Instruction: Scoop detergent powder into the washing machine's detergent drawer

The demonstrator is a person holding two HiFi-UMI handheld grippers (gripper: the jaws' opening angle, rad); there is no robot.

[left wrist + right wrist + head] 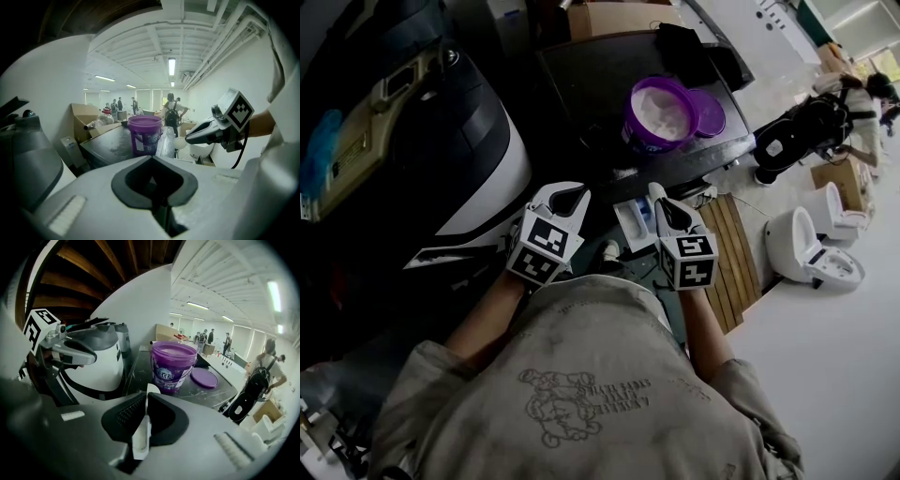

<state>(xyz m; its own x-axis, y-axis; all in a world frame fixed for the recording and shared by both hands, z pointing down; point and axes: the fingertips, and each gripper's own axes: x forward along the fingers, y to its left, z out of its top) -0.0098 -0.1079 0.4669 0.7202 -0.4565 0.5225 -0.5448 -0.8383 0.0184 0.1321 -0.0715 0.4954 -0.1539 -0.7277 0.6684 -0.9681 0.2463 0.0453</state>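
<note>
A purple bucket [661,112] of white detergent powder stands open on a dark top [591,75], its purple lid [710,112] lying beside it. In front of the top, a white drawer [634,225] with a blue part sticks out between my two grippers. My right gripper [660,199] is shut on a white scoop [142,434], which is gripped edge-on with its bowl hidden. The bucket [172,366] lies straight ahead of it. My left gripper [567,199] is shut with nothing in it, and it also faces the bucket [144,135].
A white and black washing machine body [478,141] fills the left. To the right lie a wooden pallet [736,262] and white toilets [814,251]. A cardboard box [609,17] stands behind the top. A person with a backpack [830,108] stands far right.
</note>
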